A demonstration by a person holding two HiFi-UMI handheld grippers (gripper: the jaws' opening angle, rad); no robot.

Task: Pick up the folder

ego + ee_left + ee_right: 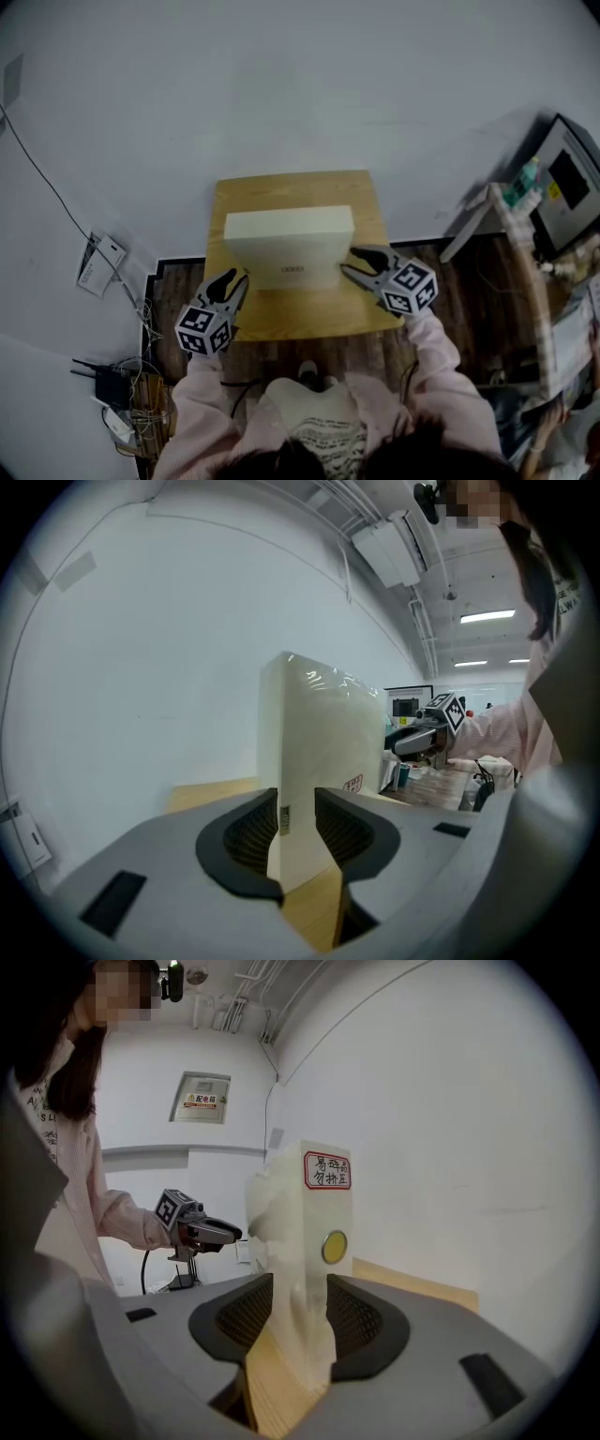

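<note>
A cream box folder (289, 239) stands upright on a small wooden table (300, 321), spine towards me. My left gripper (234, 279) is at its near left corner, jaws open, the tips just short of it. In the left gripper view the folder's edge (328, 742) rises beyond the gap of that gripper (295, 794). My right gripper (349, 261) is at the folder's right end, jaws open. In the right gripper view the labelled end (314, 1204) stands in line with the gap of the gripper (298, 1281), and the pads do not visibly press on it.
The table stands against a white wall (281, 84). A router with cables (112, 380) lies on the floor at the left. A cluttered bench and rack (525, 216) stand at the right. The person's sleeves and body are at the table's near edge.
</note>
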